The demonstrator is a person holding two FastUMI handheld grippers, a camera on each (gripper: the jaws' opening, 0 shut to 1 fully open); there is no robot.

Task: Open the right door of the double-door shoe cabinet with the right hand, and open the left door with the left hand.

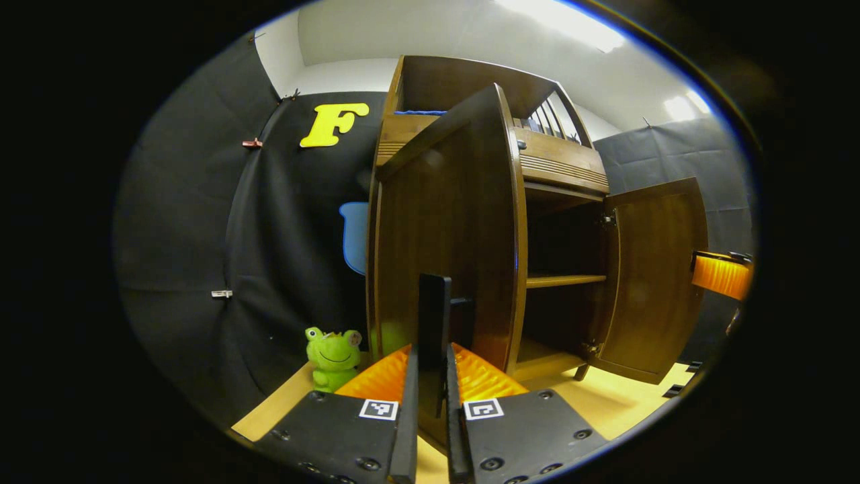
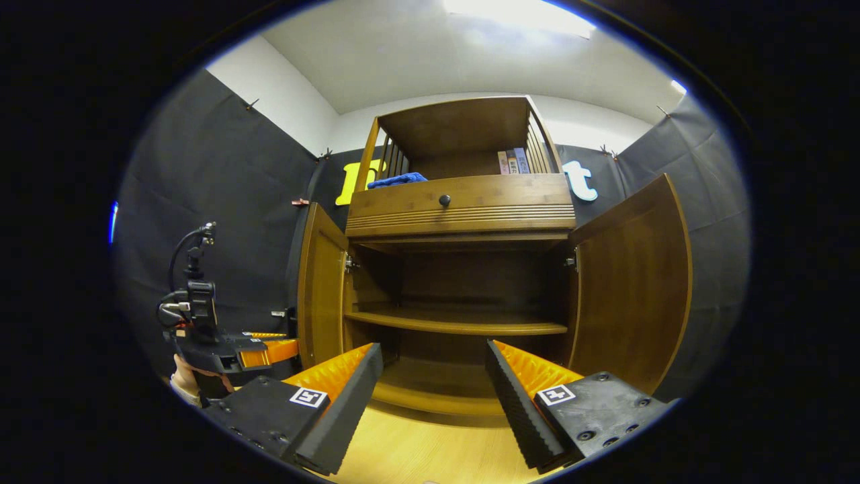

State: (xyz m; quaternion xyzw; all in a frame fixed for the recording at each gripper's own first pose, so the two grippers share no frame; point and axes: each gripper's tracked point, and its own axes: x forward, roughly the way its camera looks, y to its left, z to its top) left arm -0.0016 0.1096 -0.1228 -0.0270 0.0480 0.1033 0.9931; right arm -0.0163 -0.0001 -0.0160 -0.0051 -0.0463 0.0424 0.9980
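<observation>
With the right door wide open and my right gripper spread empty, my left gripper pinches the left door handle; swing along the hinge arc.

In the left gripper view, the left door swings toward the camera and hides the left half of the cabinet's interior; only the right ends of the shelves show past its edge. The left gripper covers the door's lower edge and handle, so contact there is hard to judge. The right gripper is cut off at the picture's edge. In the right gripper view, the books on top are too small to tell apart.
</observation>
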